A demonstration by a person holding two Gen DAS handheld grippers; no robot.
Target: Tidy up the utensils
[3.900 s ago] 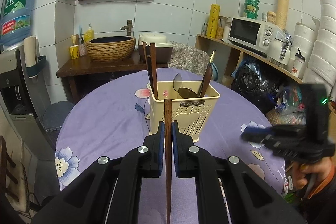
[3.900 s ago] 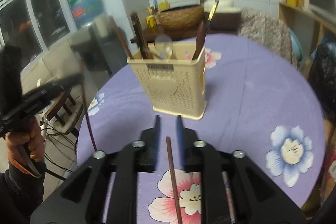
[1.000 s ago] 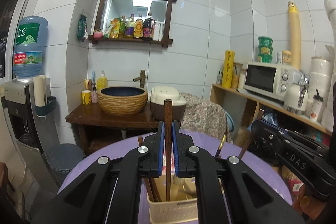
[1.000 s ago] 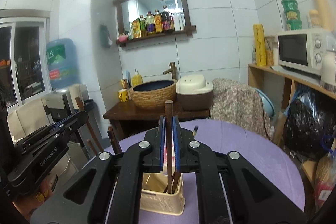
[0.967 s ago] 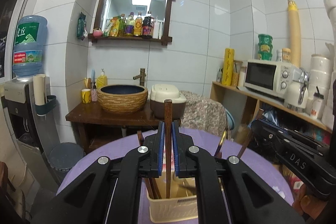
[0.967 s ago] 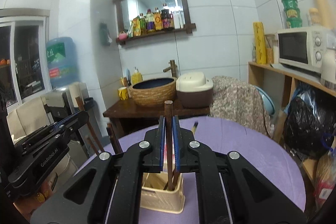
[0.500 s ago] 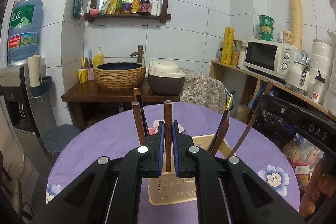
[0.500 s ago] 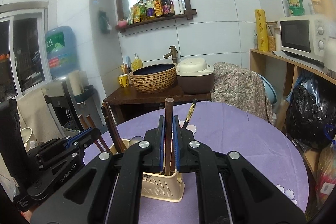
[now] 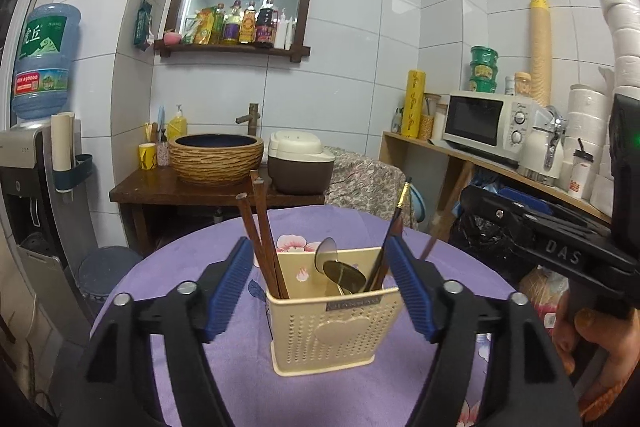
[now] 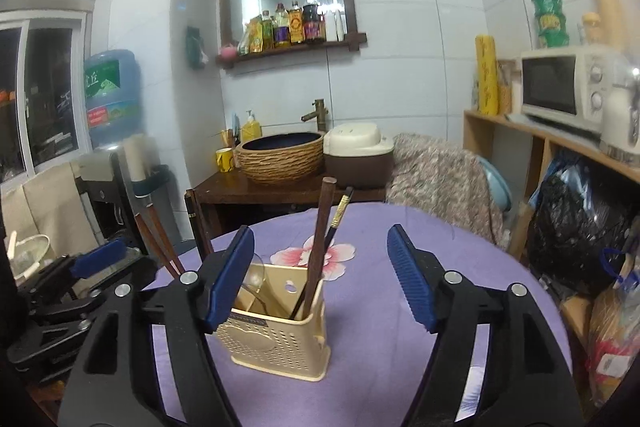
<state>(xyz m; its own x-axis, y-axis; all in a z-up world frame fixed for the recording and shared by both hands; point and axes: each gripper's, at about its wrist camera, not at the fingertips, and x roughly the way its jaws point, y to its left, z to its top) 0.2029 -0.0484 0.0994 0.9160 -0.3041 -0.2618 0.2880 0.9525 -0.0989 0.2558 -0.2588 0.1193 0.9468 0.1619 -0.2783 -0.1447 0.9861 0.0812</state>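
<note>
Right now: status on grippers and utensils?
Left gripper, right gripper: jaws just opened, empty. Chopsticks and spoon standing in cream holder. Nothing in the way.

Cream perforated utensil caddy (image 9: 335, 327) upright on purple cloth, brown chopsticks (image 9: 262, 231) leaning inside, spoons (image 9: 344, 273)

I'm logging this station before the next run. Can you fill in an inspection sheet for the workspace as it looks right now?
Surface: round table under a purple flowered cloth.
Job's things: cream utensil holder upright on the table; brown chopsticks lean in its left compartment, spoons in the middle, a dark chopstick and a brown one at the right.
Clutter: nothing seen loose on the cloth.
Grippers: left tool and right tool have both just been opening; jaws wide, nothing between the pads.
Cables: nothing seen.
Surroundings: basin, rice cooker, microwave, water dispenser bottle.
</note>
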